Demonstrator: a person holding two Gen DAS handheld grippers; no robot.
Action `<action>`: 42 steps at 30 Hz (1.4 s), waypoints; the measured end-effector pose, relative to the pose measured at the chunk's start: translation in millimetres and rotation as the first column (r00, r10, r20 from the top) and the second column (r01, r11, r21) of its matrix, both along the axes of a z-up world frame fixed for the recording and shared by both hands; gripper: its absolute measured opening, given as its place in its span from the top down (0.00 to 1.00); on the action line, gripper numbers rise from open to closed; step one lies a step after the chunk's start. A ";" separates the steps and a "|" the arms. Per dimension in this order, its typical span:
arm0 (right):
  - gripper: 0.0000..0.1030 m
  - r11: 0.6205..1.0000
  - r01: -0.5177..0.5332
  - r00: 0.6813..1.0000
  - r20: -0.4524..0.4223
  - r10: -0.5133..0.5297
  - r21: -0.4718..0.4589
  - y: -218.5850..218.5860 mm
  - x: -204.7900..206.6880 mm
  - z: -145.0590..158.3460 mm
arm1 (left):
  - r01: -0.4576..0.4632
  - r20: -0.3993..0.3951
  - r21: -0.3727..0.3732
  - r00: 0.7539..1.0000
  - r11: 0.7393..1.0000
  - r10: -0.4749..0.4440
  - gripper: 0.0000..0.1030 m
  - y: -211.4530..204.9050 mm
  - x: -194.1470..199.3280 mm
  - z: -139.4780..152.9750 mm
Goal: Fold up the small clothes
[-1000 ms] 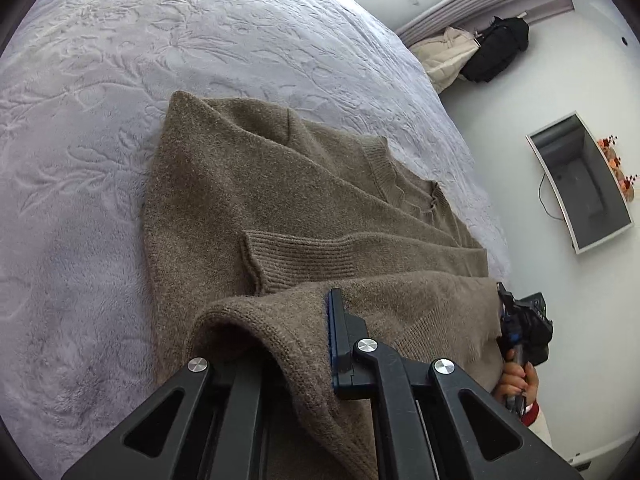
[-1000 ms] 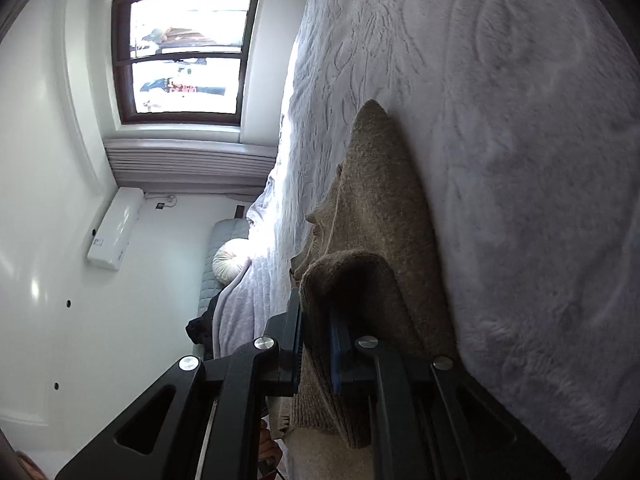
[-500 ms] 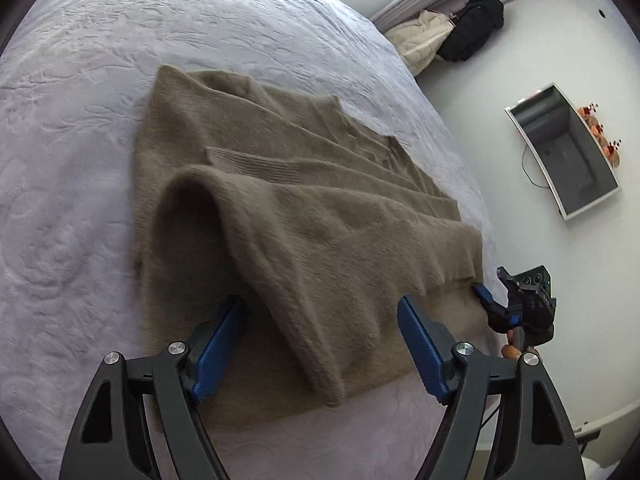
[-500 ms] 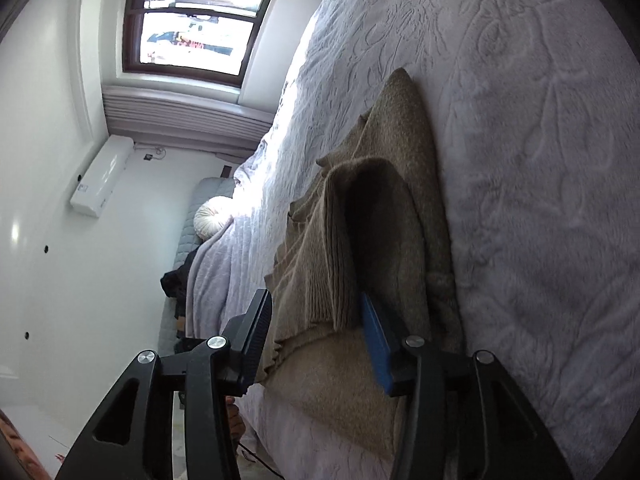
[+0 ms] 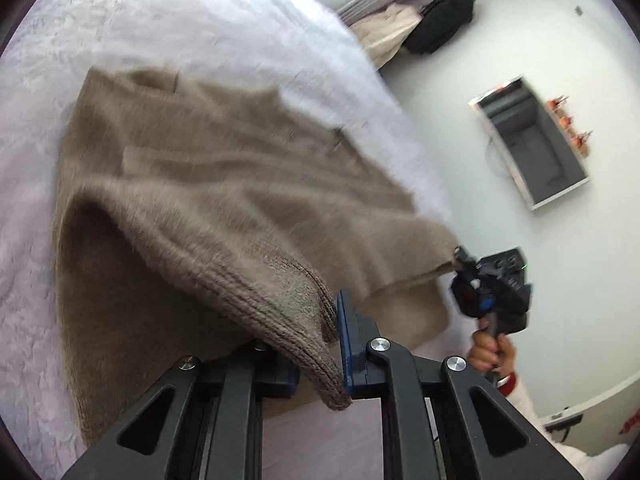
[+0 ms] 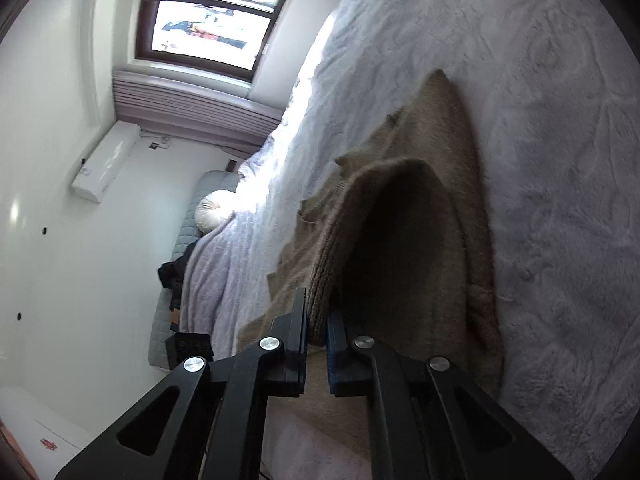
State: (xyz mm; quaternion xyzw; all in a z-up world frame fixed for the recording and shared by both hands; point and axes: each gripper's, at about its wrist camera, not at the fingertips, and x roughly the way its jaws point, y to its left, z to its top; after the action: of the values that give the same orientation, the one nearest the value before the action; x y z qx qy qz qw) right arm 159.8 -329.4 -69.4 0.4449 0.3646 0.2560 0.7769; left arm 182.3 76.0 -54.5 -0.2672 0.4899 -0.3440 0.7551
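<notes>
White bedspread (image 5: 168, 32), brown sweater (image 5: 224, 184) on it, left claw (image 5: 320, 344) and right claw (image 6: 317, 334) each clenched on its ribbed hem

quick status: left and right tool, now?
Left tool: jaws just closed, shut on the sweater hem.
Right tool: jaws just closed, shut on the hem's other corner.

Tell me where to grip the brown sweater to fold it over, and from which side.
Take the sweater by its ribbed hem, one hand-held gripper at each corner, coming from the near edge of the bed. The hem is thick, straight and lifts cleanly. The left hand-held gripper and right hand-held gripper are already shut on it there.
</notes>
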 end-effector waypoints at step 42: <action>0.51 0.780 -0.066 0.989 -0.142 -0.030 -0.622 32.8 157.1 -8.9 | -0.041 0.052 0.538 0.999 0.842 0.015 0.49 -28.3 167.1 -30.6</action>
State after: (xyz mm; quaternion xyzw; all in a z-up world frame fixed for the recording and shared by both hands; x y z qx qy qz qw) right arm 316.8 -296.7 -78.3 0.1759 0.4882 0.0952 0.8495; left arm 349.4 47.7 -85.1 -0.0436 0.5456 -0.1875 0.8156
